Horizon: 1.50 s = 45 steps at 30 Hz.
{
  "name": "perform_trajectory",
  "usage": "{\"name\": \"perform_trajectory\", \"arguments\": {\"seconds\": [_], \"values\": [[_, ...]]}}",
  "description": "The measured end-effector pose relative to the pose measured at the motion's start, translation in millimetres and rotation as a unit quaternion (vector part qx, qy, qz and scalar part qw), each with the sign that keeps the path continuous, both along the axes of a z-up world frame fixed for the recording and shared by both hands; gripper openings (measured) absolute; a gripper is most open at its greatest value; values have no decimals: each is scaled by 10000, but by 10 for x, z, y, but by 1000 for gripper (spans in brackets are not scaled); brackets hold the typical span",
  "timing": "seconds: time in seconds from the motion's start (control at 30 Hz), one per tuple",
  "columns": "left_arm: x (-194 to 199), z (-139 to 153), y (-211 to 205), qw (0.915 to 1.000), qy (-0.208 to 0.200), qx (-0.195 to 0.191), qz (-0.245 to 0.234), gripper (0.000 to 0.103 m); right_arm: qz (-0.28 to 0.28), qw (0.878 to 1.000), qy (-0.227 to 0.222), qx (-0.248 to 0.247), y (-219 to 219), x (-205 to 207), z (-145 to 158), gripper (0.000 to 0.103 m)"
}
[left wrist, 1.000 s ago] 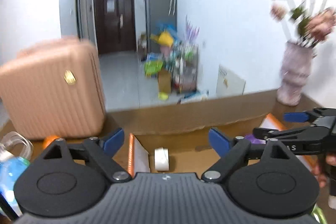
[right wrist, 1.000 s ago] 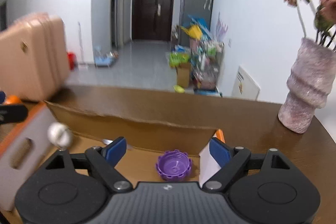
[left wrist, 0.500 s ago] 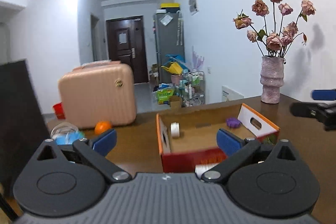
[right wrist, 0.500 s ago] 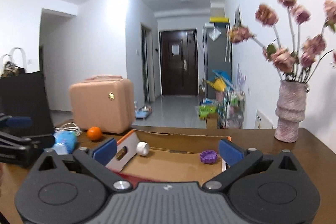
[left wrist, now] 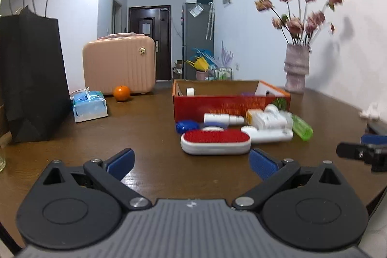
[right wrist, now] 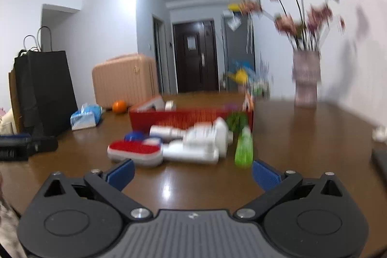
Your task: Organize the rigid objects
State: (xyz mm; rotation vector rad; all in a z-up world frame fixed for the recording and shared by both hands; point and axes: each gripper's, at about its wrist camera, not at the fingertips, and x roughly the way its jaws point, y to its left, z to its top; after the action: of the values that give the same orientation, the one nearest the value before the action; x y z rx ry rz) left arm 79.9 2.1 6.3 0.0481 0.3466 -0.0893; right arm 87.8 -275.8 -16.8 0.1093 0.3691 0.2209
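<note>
A red cardboard box [left wrist: 225, 106] stands open on the brown table [left wrist: 145, 137], with a white tape roll [left wrist: 190, 91] and a purple lid inside. In front of it lie a red-topped white lint brush [left wrist: 215, 142], a blue cap [left wrist: 185, 126], a white spray bottle [left wrist: 222, 118], white bottles [left wrist: 268, 123] and a green bottle [left wrist: 301, 128]. My left gripper [left wrist: 192, 163] is open and empty, just short of the brush. My right gripper [right wrist: 192, 172] is open and empty, facing the same pile: brush [right wrist: 135, 151], green bottle [right wrist: 244, 149], box [right wrist: 191, 116].
A black paper bag [left wrist: 31, 79] stands at the left, with a blue tissue pack [left wrist: 89, 106], an orange [left wrist: 121, 93] and a pink suitcase [left wrist: 119, 64] beyond. A vase of flowers [left wrist: 296, 71] stands at the back right. The right gripper's fingers [left wrist: 362, 151] show at the right edge.
Both grippers have pulled back from above the box to the near side of the table and sit lower. The pile in front of the box has come into view.
</note>
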Motion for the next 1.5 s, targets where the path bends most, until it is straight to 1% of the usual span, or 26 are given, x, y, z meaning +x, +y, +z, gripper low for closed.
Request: {"name": "perform_trajectory", "arguments": {"seconds": [0.07,0.2,0.23,0.3,0.43,0.5,0.57,0.63,0.67,0.7,0.73,0.8,0.87,0.9,0.93,0.97,1.07,1.13,1.2,1.27,1.3,1.37,1.43,1.5], "values": [[1,-3,-42,10000,-51,72,-41,103,-56,10000,16,72,-18,1,-8,103],[57,-1,-72,10000,-69,50,-52,103,-116,9997,-111,162,-85,32,-49,103],[100,-5,-92,10000,-25,38,-34,103,-122,9997,-93,174,-92,60,-66,103],[186,-5,-121,10000,27,0,-31,103,-34,9999,86,128,-92,156,-82,103],[411,-30,-162,9999,143,19,-63,103,-156,9998,80,-17,-69,269,-88,103],[556,-40,-174,9997,232,54,-48,103,-64,9999,157,-6,-63,367,-74,103],[747,-49,-178,9994,348,78,-4,103,143,9996,235,67,-56,488,-66,94],[952,-71,-149,9989,459,14,74,103,244,9991,334,106,-35,625,-73,77],[1055,-80,-129,9986,523,-63,83,103,253,9988,405,120,-26,721,-86,72],[1154,-90,-109,9980,606,-149,63,102,208,9985,476,163,-27,812,-101,62],[1236,-97,-98,9973,697,-205,62,101,157,9981,553,230,-32,890,-118,54],[1414,-128,-71,9958,859,-322,80,93,61,9961,752,459,-65,1092,-167,48],[1556,-165,-64,9947,970,-330,104,82,11,9941,906,603,-81,1275,-215,41],[1617,-188,-62,9944,1008,-318,93,79,-26,9939,922,598,-83,1350,-230,32],[1669,-208,-63,9939,1056,-322,77,72,-86,9941,919,571,-83,1410,-237,25],[1718,-228,-54,9931,1120,-351,58,67,-142,9941,903,587,-90,1473,-239,23],[1852,-297,-5,9888,1382,-566,5,57,-243,9930,961,647,-123,1628,-254,22],[1886,-323,27,9876,1412,-691,-10,57,-294,9918,1075,620,-139,1721,-287,21],[1890,-330,29,9883,1372,-658,-82,58,-299,9905,1196,601,-143,1782,-328,21],[1900,-336,37,9881,1354,-699,-196,62,-262,9887,1297,711,-161,1816,-378,21],[1925,-340,61,9862,1422,-815,-230,63,-264,9880,1312,769,-182,1828,-393,20],[1987,-337,121,9805,1625,-1086,-185,69,-272,9859,1384,905,-215,1854,-411,21],[2037,-334,188,9741,1798,-1356,-217,69,-247,9849,1454,905,-223,1872,-420,20],[2068,-359,256,9659,1953,-1668,-313,65,-195,9863,1421,810,-217,1883,-428,19]]}}
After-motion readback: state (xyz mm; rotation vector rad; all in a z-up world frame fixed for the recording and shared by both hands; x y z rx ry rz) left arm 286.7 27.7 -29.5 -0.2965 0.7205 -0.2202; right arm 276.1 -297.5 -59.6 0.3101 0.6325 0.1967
